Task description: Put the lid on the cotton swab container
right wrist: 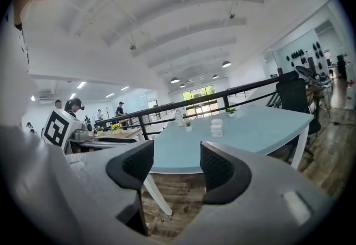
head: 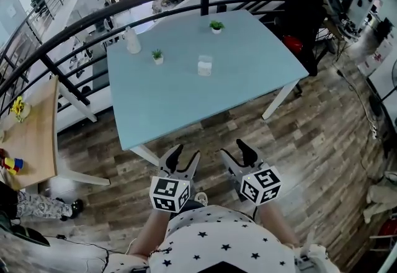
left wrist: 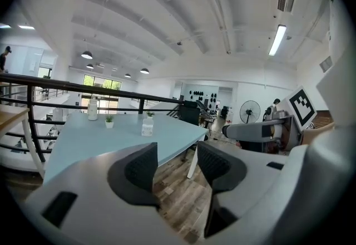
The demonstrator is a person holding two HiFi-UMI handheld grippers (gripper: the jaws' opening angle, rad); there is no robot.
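Evidently the approach was the step in hand: both grippers hung over the wooden plank floor [head: 310, 141], short of the pale blue rectangular bench [head: 186, 101] and well apart from everything on it. The left gripper [head: 187, 154] had its dark ribbed fingers [left wrist: 142, 171] moderately apart with nothing between them. On the bench, from left to right, stood a white plastic bottle [head: 133, 41], a small green plant in a white pot [head: 157, 56], the small translucent cotton swab container [head: 205, 66] near the middle, and a second such plant [head: 216, 26] toward the far edge. The right gripper [head: 236, 151] likewise carried nothing, its fingers [right wrist: 217, 168] spread wide. That made one bottle, two plants, one container and two grippers. Whether the lid sat on the container or lay apart was too small to tell. The next move probably called for closing in on the bench, finding the lid, and steadying the container with one gripper while the other set the lid over its mouth.
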